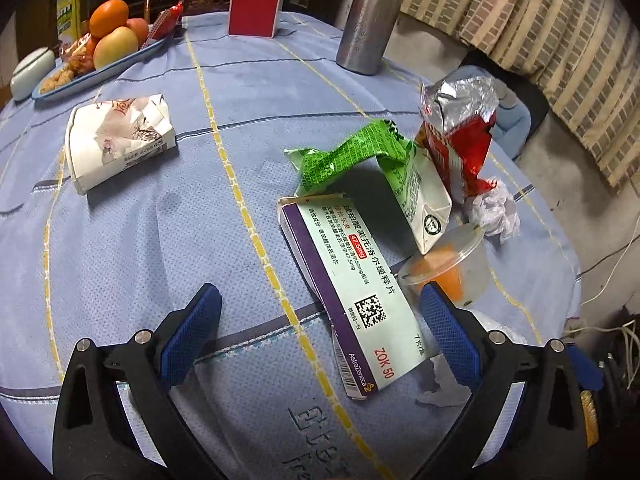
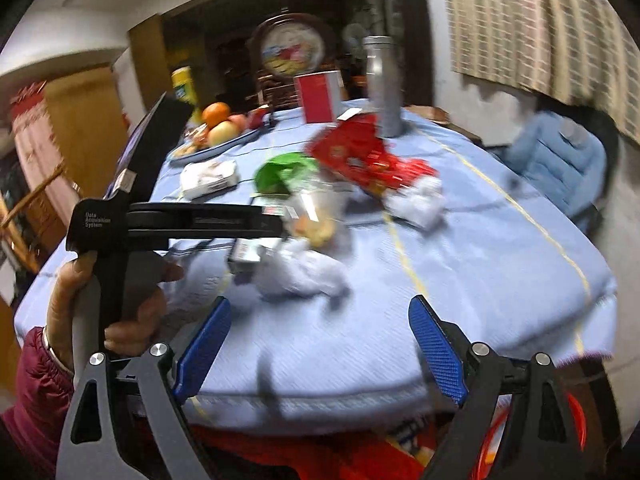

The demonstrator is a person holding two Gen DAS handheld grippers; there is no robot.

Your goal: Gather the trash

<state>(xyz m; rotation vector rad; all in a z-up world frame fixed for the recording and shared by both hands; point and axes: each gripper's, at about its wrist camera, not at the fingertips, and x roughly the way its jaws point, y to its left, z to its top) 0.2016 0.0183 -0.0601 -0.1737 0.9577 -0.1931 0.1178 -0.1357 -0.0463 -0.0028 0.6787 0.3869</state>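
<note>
On blue tablecloth (image 1: 160,240): scattered trash.

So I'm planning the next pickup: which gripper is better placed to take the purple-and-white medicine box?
Left. The left gripper is open with the purple-and-white medicine box between its fingers; the right gripper hangs open at the table's edge.

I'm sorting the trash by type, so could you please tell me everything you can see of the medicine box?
The medicine box is a long, flat cardboard carton, pale green-white on top with a purple side, printed with Chinese text, a square code and a barcode. Its far end flap stands open. It lies flat on the blue tablecloth, between the open left claw's fingers; no pad visibly presses it. The green wrapper overlaps its far end.
</note>
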